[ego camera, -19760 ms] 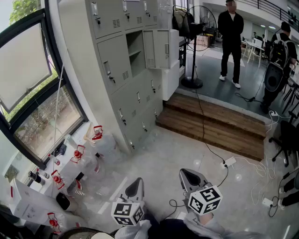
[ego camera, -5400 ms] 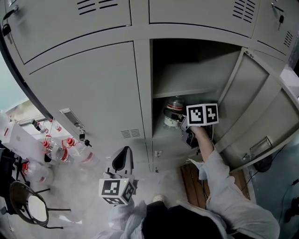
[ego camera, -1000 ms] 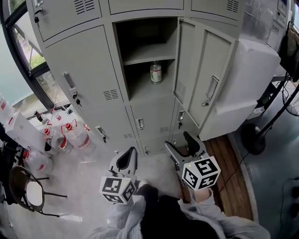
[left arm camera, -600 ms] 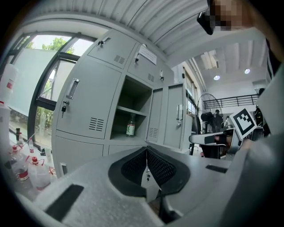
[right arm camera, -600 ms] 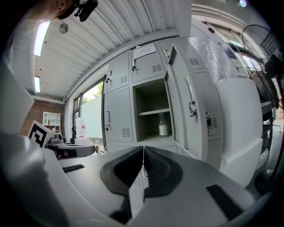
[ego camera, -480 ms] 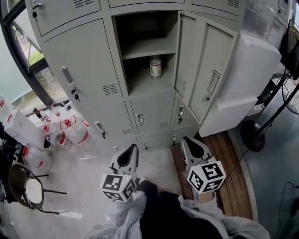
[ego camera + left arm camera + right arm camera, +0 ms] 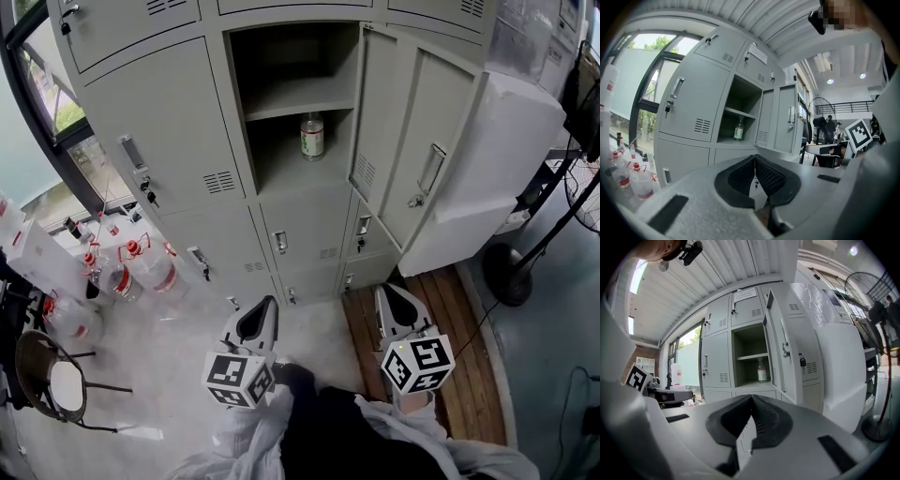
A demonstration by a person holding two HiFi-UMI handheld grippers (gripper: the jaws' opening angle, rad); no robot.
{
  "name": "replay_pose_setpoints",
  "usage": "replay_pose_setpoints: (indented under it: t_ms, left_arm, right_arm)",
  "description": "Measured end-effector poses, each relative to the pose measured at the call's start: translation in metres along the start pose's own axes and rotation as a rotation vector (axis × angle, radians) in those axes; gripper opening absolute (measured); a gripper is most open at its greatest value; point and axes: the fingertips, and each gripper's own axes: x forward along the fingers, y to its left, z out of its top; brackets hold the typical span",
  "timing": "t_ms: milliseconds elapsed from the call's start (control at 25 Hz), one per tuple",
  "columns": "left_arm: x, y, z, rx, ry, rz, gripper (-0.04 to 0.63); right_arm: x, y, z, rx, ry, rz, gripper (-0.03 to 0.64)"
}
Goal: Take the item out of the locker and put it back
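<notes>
Left gripper [image 7: 268, 302] and right gripper [image 7: 385, 290] are both closed, empty. The bottle [image 7: 312, 135] stands upright in the open locker [image 7: 281, 171], well ahead and above the fingers, roughly midway between them.

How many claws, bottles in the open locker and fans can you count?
claws: 2, the left claw and the right claw
bottle: 1
pedestal fan: 1
total: 4
</notes>
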Motion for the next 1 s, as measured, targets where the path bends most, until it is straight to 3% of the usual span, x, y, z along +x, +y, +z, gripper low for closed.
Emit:
replay_pose_setpoints:
  t_ms: [1000]
  left_arm:
    - [-0.0057, -0.0016, -0.0044, -0.008, -0.001, 0.018, 0.008]
  right_arm:
    - [-0.0003, 0.0105, -0.0014, -0.006, 0.0, 0.029, -0.002]
